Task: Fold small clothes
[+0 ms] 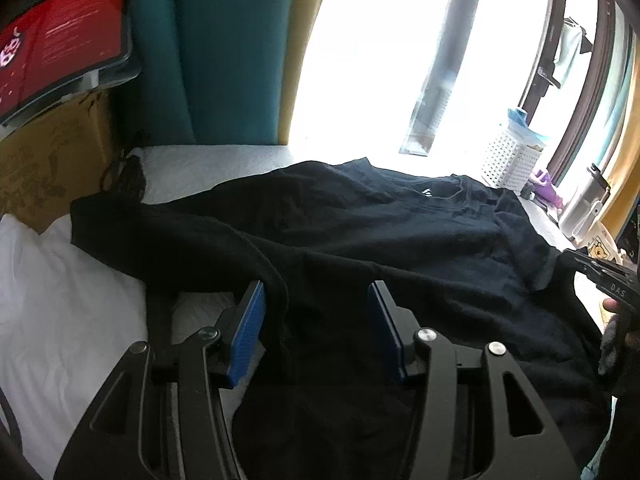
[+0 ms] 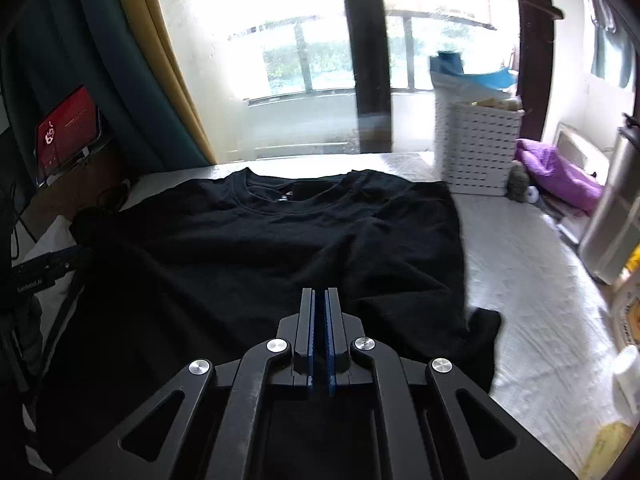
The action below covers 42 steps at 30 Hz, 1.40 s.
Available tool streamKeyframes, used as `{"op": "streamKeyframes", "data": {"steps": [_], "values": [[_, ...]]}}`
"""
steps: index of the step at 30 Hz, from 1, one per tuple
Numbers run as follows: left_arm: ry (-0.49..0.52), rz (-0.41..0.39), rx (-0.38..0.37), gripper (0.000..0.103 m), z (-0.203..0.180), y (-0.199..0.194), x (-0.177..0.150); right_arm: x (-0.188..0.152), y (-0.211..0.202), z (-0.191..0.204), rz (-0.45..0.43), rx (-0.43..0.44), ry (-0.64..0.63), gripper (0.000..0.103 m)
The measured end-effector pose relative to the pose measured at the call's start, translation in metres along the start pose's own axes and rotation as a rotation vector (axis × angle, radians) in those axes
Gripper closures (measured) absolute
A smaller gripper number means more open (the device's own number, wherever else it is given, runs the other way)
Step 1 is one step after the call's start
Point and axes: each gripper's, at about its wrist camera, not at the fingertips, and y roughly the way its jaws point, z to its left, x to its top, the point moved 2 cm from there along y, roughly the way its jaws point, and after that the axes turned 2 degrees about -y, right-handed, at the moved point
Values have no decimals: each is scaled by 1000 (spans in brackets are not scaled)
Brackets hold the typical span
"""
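Observation:
A black T-shirt [image 1: 360, 232] lies spread on a white sheet [image 2: 520, 260], its collar [image 2: 256, 196] toward the window. In the left wrist view my left gripper [image 1: 318, 304] is open over the shirt's near left part. Its blue pads [image 1: 252, 320] stand well apart, with black cloth lying between and below them. My right gripper [image 2: 320, 292] is shut, its pads together just above the shirt's lower right area, and I see no cloth between them. It also shows at the right edge of the left wrist view, right gripper [image 1: 592, 268], held by a hand.
A white perforated basket [image 2: 476, 148] stands at the far right by the window. Purple cloth [image 2: 560, 176] and a steel flask [image 1: 584, 200] lie further right. At the left are a cardboard box [image 1: 52, 160] and a red-screened tablet [image 1: 60, 40].

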Motion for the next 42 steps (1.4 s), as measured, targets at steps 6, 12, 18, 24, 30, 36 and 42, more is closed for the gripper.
{"op": "streamKeyframes", "data": {"steps": [6, 12, 18, 24, 30, 36, 42], "values": [[26, -16, -26, 40, -19, -2, 8, -16, -4, -28, 33, -108, 7, 98], [41, 0, -33, 40, -30, 0, 6, -31, 22, -47, 149, -176, -28, 98], [53, 41, -37, 40, -35, 7, -7, -34, 22, -51, 164, -156, -113, 98], [61, 62, -40, 39, -36, 6, -16, -41, 1, -52, 101, -231, -126, 98], [112, 43, -118, 39, -70, 1, -2, -37, -10, -71, 64, -247, -64, 98], [243, 94, -224, 39, -147, 36, 5, -42, 11, -87, 128, -292, -86, 98], [275, 205, -320, 39, -204, 86, 3, -41, 12, -94, 108, -303, -102, 92]]}}
